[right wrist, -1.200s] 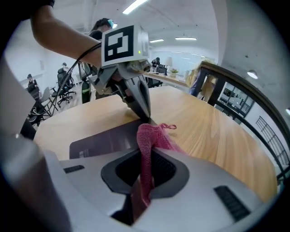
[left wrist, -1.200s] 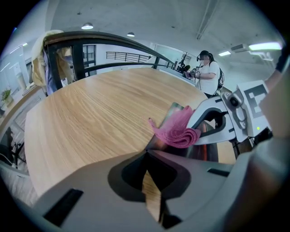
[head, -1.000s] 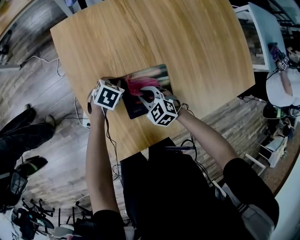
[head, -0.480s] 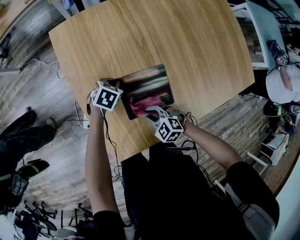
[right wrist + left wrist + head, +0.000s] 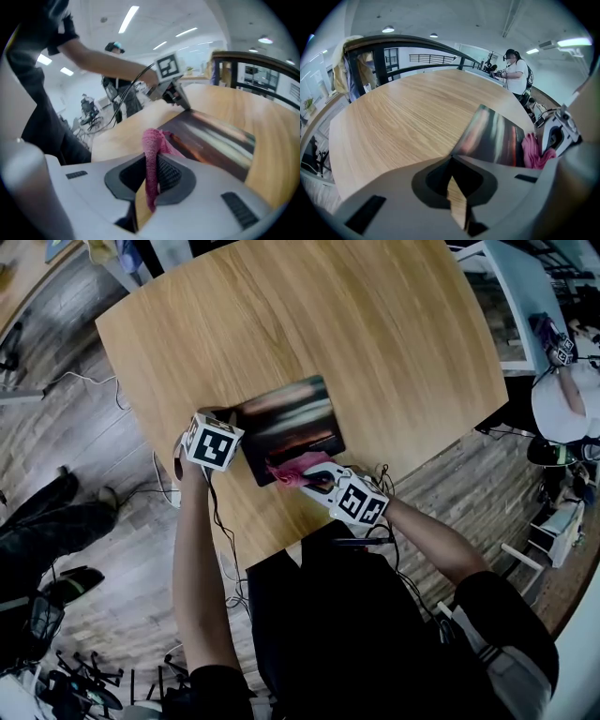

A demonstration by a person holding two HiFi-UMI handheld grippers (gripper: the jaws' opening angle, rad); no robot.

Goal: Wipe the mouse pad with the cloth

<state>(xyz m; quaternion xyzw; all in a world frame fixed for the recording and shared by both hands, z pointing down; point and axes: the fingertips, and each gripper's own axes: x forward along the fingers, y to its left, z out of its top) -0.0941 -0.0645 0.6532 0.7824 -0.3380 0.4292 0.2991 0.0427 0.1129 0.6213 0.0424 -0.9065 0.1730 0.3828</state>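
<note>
Mouse pad [image 5: 286,423] long axis L–R; cloth [image 5: 292,471] in R tool [image 5: 315,477].

The right gripper [image 5: 149,187] has its two jaws squeezed tight on a pink cloth [image 5: 153,143]. The cloth sticks up in a bunch, and its front end lies on the near edge of the dark, shiny mouse pad [image 5: 213,140]. The pad lies flat on the wooden tabletop [image 5: 276,140]. At the pad's far corner, the tip of the left gripper [image 5: 183,104] touches down. A person's arm [image 5: 103,58] reaches to it.
</note>
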